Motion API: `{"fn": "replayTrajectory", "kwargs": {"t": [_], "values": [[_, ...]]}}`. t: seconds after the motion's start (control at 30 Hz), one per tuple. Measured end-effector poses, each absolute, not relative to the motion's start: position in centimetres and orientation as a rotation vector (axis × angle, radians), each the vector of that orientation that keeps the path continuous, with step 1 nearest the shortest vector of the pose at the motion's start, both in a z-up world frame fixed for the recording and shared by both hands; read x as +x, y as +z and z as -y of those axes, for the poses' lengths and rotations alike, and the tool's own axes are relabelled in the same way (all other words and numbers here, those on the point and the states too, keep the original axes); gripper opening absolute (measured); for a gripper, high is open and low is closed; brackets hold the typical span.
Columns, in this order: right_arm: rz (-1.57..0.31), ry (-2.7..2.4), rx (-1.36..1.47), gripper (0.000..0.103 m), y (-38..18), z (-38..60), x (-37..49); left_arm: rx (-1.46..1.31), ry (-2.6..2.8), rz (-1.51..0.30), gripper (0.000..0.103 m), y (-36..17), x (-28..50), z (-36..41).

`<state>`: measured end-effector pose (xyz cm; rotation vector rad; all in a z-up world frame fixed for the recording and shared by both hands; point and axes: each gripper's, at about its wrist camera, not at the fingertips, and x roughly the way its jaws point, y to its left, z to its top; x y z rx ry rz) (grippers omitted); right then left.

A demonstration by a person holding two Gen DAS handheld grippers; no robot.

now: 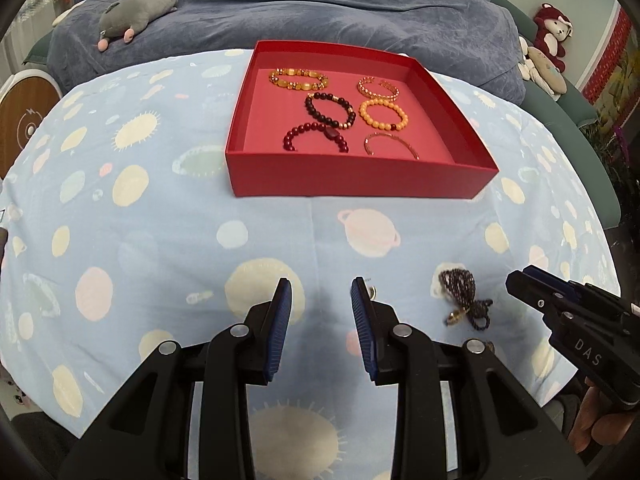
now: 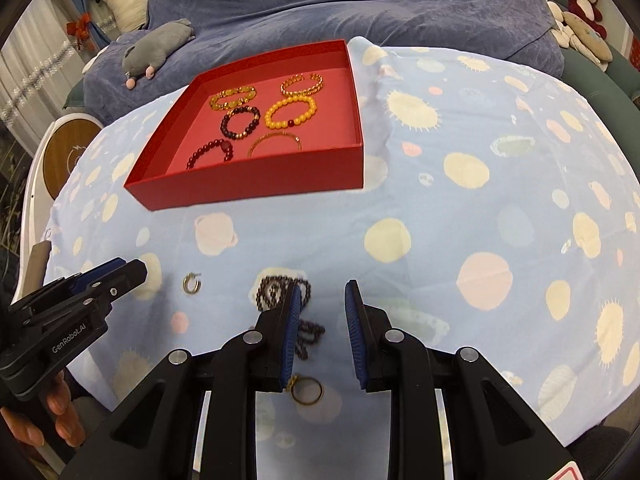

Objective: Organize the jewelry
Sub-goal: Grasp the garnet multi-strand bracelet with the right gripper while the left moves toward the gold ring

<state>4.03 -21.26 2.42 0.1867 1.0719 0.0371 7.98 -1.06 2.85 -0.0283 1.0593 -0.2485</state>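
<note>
A red box (image 1: 360, 178) (image 2: 248, 190) sits on the far part of the cloth and holds several bracelets, among them an orange bead one (image 1: 384, 114) (image 2: 291, 111). A dark bead necklace (image 1: 464, 292) (image 2: 280, 292) lies on the near cloth. A small gold earring (image 2: 192, 282) lies to its left, and a gold ring (image 2: 307, 391) lies near my right gripper's base. My left gripper (image 1: 322, 308) is open and empty above the cloth, left of the necklace. My right gripper (image 2: 323, 308) is open, its left finger (image 2: 294, 320) over the necklace.
The table wears a light blue cloth with planet prints (image 1: 160, 220). Behind it is a blue-covered sofa with a grey plush (image 1: 138, 12) (image 2: 156, 48) and other soft toys (image 1: 554, 34). A round wooden-topped device (image 1: 24, 120) stands at the left.
</note>
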Motion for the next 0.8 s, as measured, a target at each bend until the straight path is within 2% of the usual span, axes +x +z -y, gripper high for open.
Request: {"fn": "replayTrajectory", "kwargs": {"t": [0.37,0.8], "values": [[-1.096,0.077,0.160,0.023,1.1,19.9,2.6,-0.028,-0.265,-1.084,0.030,1.8,4.7,1.1],[-1.117,0.099,0.152,0.023,-0.1,19.3,4.5,-0.043,-0.259,-1.109,0.032,1.3,5.4,1.0]]}}
